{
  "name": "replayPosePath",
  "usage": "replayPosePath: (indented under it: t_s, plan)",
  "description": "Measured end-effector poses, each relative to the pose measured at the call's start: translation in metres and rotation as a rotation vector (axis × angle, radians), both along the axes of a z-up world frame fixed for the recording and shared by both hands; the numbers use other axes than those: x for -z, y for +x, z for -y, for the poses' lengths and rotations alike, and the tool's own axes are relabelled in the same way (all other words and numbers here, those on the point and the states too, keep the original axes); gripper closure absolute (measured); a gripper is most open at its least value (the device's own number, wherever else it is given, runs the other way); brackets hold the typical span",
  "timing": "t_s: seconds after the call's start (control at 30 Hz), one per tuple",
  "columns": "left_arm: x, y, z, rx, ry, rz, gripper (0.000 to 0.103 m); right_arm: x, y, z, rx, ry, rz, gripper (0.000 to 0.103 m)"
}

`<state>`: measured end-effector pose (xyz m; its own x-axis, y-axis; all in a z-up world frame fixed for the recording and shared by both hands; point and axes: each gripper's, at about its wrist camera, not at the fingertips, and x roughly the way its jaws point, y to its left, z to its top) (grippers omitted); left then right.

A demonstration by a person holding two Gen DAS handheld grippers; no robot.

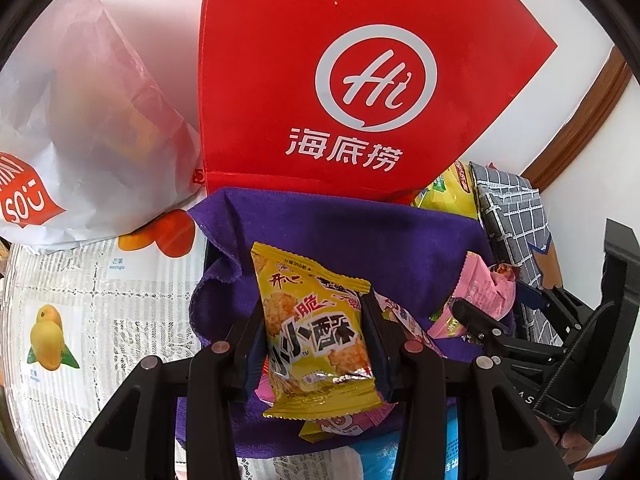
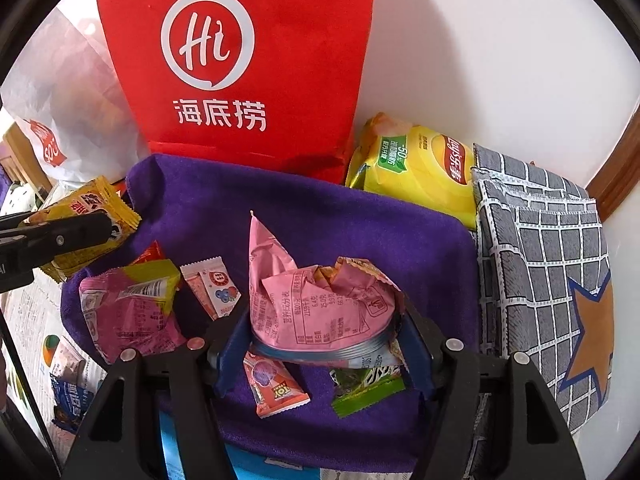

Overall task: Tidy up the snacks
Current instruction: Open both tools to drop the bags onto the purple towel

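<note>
My left gripper (image 1: 314, 316) is shut on a yellow snack packet (image 1: 316, 332) and holds it above the purple cloth (image 1: 340, 232). It shows at the left of the right wrist view (image 2: 90, 210) too. My right gripper (image 2: 324, 320) is shut on a pink snack packet (image 2: 320, 312), also over the purple cloth (image 2: 280, 208); the same packet shows at the right of the left wrist view (image 1: 484, 292). On the cloth lie another pink packet (image 2: 124, 308), a small white-and-pink packet (image 2: 212, 288), an orange packet (image 2: 276, 388) and a green packet (image 2: 364, 388).
A red paper bag (image 2: 248, 60) stands behind the cloth against the wall. A white plastic bag (image 1: 80, 128) lies left of it. A yellow chips bag (image 2: 420, 168) and a grey grid-pattern fabric box (image 2: 540, 272) are at the right. A fruit-print tablecloth (image 1: 80, 320) covers the table.
</note>
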<state>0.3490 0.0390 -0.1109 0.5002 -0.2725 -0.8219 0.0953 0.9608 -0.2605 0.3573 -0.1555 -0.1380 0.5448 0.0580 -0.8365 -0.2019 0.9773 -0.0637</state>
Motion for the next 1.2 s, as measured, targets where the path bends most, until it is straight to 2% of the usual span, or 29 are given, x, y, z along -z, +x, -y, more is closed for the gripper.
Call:
replayPosePath:
  t_s: [0.17,0.53,0.77,1.0,1.1,1.17,1.2]
  plan:
    - [0.002,0.001,0.003,0.01,0.0,-0.007,0.062,-0.005,-0.002,0.002,0.003,0.0,0.018,0.027]
    - [0.015,0.003,0.013,0.033,0.011,-0.044,0.062,-0.034,-0.015,0.008,0.019,0.015,0.103,0.026]
    - [0.014,0.001,0.013,0.04,-0.008,-0.033,0.062,-0.042,-0.018,0.01,0.016,0.04,0.118,0.026]
    - [0.014,0.002,0.014,0.043,0.005,-0.031,0.062,-0.046,-0.021,0.01,0.022,0.045,0.13,0.026]
    - [0.013,0.002,0.018,0.051,0.006,-0.025,0.055,-0.046,-0.02,0.01,0.024,0.044,0.129,0.026]
    - [0.011,0.003,0.021,0.058,0.016,-0.015,0.033,-0.047,-0.02,0.009,0.024,0.044,0.132,0.026]
    - [0.009,0.002,0.024,0.059,0.033,-0.003,0.03,-0.047,-0.021,0.009,0.026,0.042,0.133,0.026]
